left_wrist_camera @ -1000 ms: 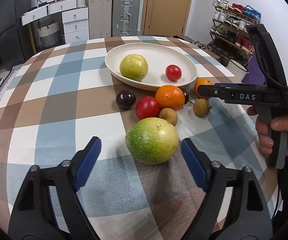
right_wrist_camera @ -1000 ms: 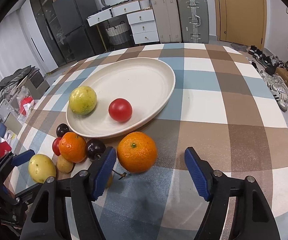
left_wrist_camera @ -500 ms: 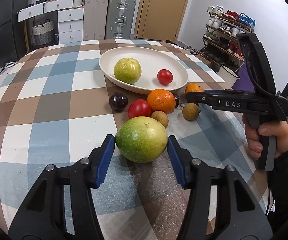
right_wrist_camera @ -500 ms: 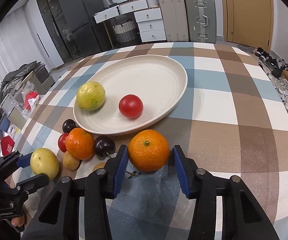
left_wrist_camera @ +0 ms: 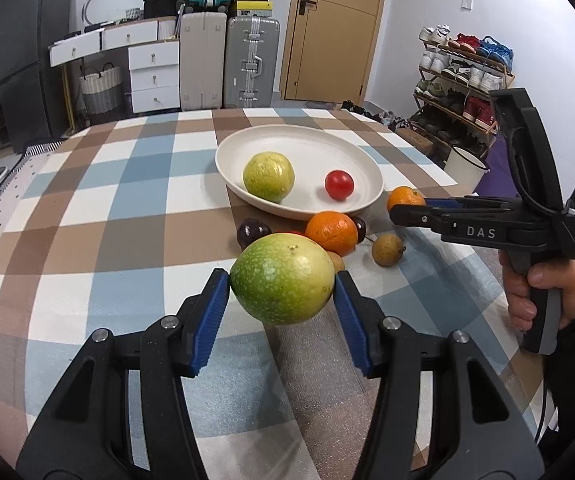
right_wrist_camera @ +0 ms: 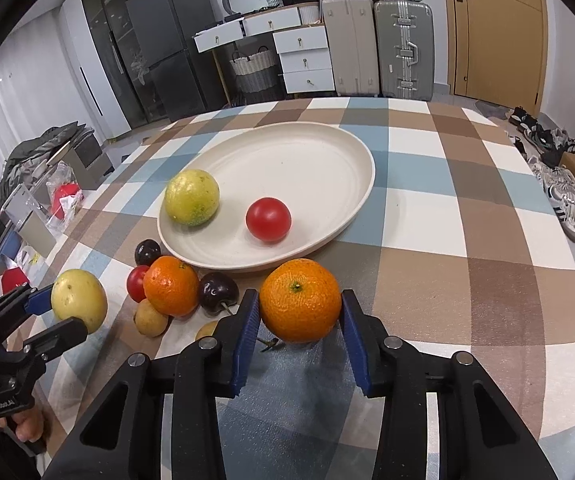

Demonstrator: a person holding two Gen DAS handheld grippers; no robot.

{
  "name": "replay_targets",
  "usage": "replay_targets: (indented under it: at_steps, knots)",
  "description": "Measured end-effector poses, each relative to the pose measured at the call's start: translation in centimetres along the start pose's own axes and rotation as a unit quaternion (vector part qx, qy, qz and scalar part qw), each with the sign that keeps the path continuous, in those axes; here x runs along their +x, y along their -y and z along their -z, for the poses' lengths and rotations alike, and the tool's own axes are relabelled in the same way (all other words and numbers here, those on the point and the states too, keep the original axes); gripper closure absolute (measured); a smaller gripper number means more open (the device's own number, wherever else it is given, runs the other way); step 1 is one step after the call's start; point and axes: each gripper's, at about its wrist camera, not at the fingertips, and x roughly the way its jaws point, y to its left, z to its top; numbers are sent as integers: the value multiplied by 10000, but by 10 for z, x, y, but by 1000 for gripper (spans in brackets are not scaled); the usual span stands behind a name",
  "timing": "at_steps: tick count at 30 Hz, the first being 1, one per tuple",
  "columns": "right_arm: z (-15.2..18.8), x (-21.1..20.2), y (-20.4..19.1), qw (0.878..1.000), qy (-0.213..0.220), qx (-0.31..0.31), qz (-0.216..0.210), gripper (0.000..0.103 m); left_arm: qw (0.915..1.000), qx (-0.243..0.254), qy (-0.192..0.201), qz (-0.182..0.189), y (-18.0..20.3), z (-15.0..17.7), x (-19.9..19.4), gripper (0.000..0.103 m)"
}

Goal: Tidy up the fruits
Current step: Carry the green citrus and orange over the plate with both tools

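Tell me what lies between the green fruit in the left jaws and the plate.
The left gripper holds the green fruit clamped. Between it and the cream plate sits a cluster on the table: an orange, two dark plums, a mostly hidden red fruit and a small brown fruit. Carried higher, it should pass over them.

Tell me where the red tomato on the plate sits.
In the right wrist view, the red tomato lies in the cream plate, near its front rim, right of the yellow-green fruit.
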Motion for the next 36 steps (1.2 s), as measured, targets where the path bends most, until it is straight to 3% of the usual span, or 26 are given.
replay_targets:
  at_steps: [20, 36]
  knots:
    - [-13, -59, -5, 9958, 858, -205, -257, 62, 9963, 92, 806, -291, 8, -56, -20, 52]
    - [-36, -64, -5, 9924, 1165, -229, -320, 62, 9925, -40, 1199, -248, 13, -98, 2, 52]
